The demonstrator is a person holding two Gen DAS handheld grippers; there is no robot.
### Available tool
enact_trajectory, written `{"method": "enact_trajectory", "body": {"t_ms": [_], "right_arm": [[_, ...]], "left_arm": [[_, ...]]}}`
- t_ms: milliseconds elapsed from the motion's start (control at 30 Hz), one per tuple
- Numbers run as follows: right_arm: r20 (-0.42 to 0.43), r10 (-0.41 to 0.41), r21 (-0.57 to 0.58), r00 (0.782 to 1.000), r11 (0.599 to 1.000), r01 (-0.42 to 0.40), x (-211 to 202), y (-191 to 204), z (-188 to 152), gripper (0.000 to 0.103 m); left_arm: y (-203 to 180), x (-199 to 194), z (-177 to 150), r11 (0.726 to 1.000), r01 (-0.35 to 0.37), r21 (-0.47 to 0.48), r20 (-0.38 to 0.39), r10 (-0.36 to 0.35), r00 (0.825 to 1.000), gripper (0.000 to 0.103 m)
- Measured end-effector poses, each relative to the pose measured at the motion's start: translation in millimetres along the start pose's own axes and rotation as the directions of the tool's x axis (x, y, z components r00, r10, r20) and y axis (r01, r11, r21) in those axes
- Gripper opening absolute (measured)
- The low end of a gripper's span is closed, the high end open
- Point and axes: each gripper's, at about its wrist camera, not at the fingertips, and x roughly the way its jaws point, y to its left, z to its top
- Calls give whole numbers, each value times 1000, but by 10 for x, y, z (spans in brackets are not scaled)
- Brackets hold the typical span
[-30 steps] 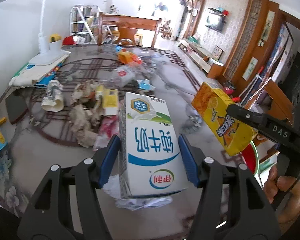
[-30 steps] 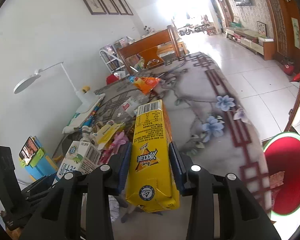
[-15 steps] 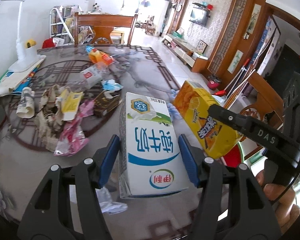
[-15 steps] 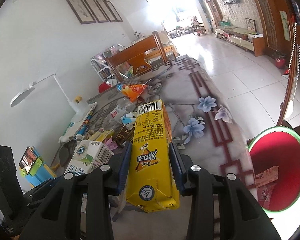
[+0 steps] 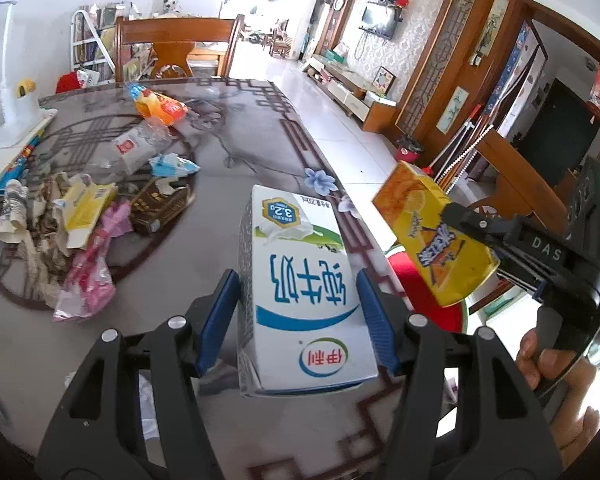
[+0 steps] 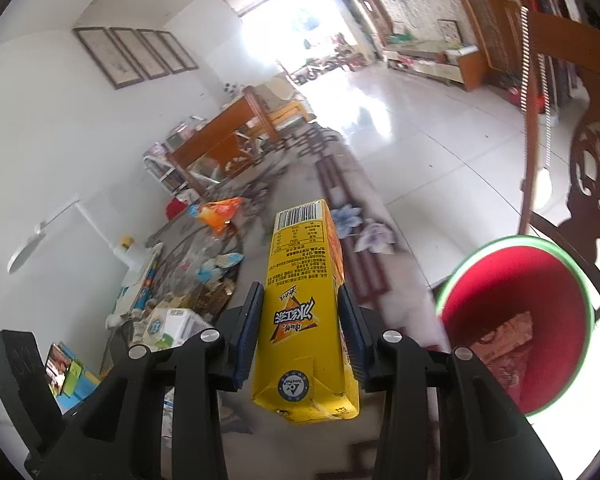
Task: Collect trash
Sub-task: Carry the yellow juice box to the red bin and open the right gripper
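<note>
My left gripper [image 5: 298,312] is shut on a white milk carton [image 5: 300,288] and holds it above the table's right edge. My right gripper [image 6: 300,332] is shut on a yellow iced-tea carton [image 6: 304,312]; this carton also shows in the left wrist view [image 5: 432,236], to the right of the milk carton. A red bin with a green rim [image 6: 516,320] stands on the floor beside the table, to the right of the yellow carton, with some wrappers inside. The milk carton shows in the right wrist view [image 6: 172,324] at lower left.
A pile of trash [image 5: 84,216] lies on the patterned table [image 5: 228,160]: a pink wrapper, a yellow box, crumpled paper, a brown pack, an orange bag [image 5: 160,106]. A white desk lamp [image 5: 16,96] stands far left. A wooden chair [image 6: 588,184] stands behind the bin.
Both grippers have swung right with their cartons, from over the trash pile towards the table's edge. The red bin now shows larger and closer in the right wrist view.
</note>
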Motion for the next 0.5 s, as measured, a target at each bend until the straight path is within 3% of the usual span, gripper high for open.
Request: {"method": "enact_trajectory", "body": {"t_ms": [200,500], "right_arm": [[42,-59,92,997,994,55,-183,-410,103,37],[41,-176,166,984,972,167,-277,-761,133,37]], "left_arm": [[-172,139,10,999,30,17,-24,-30,999,59],[-722,520,33,988,135,73,-95,-128,987,59]]}}
